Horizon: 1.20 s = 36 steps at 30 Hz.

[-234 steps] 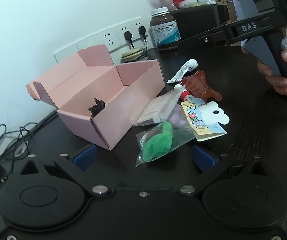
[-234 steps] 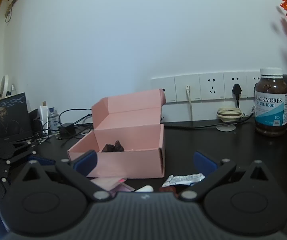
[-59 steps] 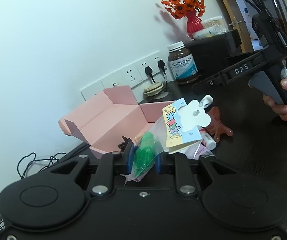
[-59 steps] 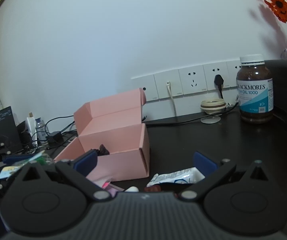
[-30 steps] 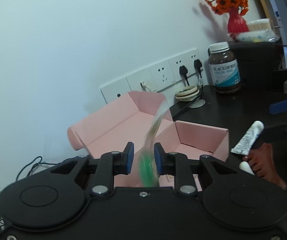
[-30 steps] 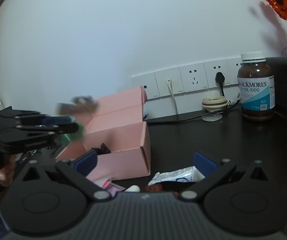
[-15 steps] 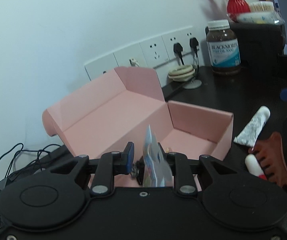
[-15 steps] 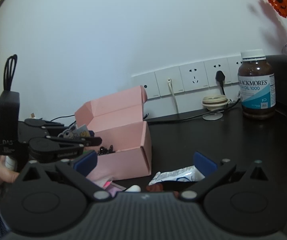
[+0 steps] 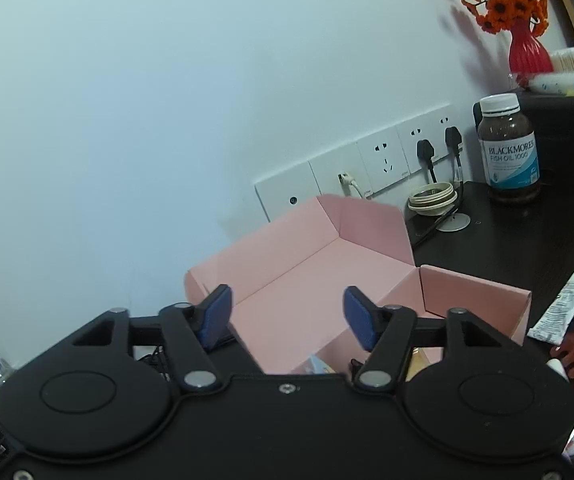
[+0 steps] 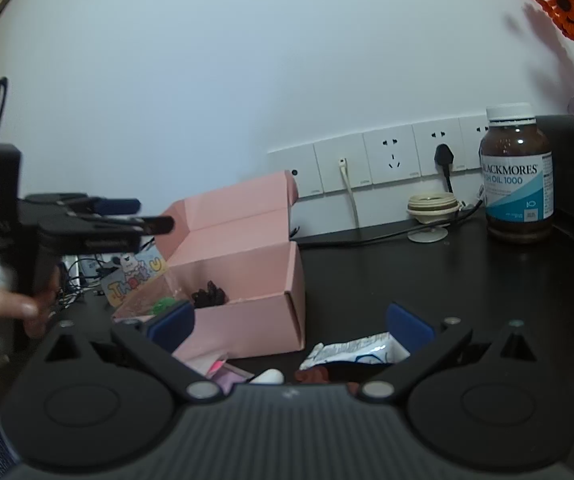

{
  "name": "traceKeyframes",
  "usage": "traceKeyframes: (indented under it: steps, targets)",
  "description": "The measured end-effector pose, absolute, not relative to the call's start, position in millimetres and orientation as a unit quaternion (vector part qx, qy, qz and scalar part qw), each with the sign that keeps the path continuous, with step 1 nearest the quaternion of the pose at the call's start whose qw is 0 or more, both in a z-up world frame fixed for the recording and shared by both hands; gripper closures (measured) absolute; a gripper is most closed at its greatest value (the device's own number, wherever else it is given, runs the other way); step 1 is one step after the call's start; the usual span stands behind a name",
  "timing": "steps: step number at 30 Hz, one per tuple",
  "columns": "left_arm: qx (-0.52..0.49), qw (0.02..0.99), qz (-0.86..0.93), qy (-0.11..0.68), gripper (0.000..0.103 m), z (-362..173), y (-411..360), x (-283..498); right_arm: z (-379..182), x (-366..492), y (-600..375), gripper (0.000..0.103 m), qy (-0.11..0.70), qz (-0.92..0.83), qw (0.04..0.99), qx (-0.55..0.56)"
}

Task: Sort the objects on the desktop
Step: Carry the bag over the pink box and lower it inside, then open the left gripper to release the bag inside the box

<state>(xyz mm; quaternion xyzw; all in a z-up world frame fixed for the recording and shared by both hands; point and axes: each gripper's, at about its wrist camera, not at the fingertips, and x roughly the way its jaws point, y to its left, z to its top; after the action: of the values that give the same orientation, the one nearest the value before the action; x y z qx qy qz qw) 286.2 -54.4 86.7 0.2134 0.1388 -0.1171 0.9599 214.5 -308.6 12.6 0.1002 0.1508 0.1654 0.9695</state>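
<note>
My left gripper [image 9: 285, 322] hangs over the near end of the pink box [image 9: 371, 280], its jaws spread wide with nothing between them. They have just been opening, and the reason lies below: the bag [image 10: 143, 280] with the "Thank U" card and the green thing sits tipped over the box's left end, card end up, partly leaning on the wall instead of lying flat inside. I judge it dropped rather than placed, which is why it rests askew. Half a second ago that bag was pinched upright between my left pads; two seconds ago I was carrying it clear of the surface, and at the start it lay on the surface beside the box. Deeper in the box lies a dark clip [image 10: 209, 296].

My right gripper [image 10: 289, 330] waits low over the surface [image 10: 467, 280], jaws wide and empty, and sits much where it was a second ago. It is aimed at the leftovers: just ahead of it lie the white tube [image 10: 357, 350], a bit of the red comb [image 10: 313, 376], a white cap [image 10: 269, 376] and a pink-and-purple packet [image 10: 223, 370] against the box's front wall. Those look like my next picks. Further right, the fish-oil bottle [image 10: 517, 176] stands by the sockets, well apart from the clutter.
</note>
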Motion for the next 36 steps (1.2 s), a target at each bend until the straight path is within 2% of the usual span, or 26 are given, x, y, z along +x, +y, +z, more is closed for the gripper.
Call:
traceKeyframes:
  steps: [1, 2, 10, 12, 14, 16, 22, 25, 36]
  targets:
    - [0.221, 0.957, -0.123, 0.141, 0.007, 88, -52, 281, 13, 215, -309, 0.001, 0.151, 0.166, 0.969, 0.1]
    - [0.23, 0.955, -0.123, 0.14, 0.0, 87, -51, 273, 13, 214, -309, 0.001, 0.151, 0.166, 0.969, 0.1]
    - [0.282, 0.935, -0.157, 0.147, 0.002, 55, -56, 220, 13, 212, -302, 0.001, 0.147, 0.169, 0.971, 0.081]
    - [0.268, 0.938, -0.161, 0.153, 0.01, 52, -57, 222, 13, 212, -300, 0.001, 0.147, 0.17, 0.972, 0.076]
    - [0.247, 0.94, -0.169, 0.165, 0.029, 51, -57, 228, 13, 212, -300, 0.001, 0.148, 0.171, 0.971, 0.076]
    - [0.23, 0.941, -0.172, 0.176, 0.034, 51, -56, 236, 13, 213, -303, 0.001, 0.151, 0.172, 0.97, 0.083]
    - [0.228, 0.947, -0.163, 0.155, 0.026, 48, -51, 233, 11, 218, -313, 0.001, 0.16, 0.168, 0.966, 0.114]
    - [0.23, 0.948, -0.174, 0.133, 0.0, 45, -45, 221, 11, 219, -314, 0.001, 0.165, 0.167, 0.965, 0.119]
    - [0.17, 0.964, -0.197, 0.058, 0.0, 23, -3, 200, 12, 217, -311, 0.001, 0.163, 0.123, 0.974, 0.099]
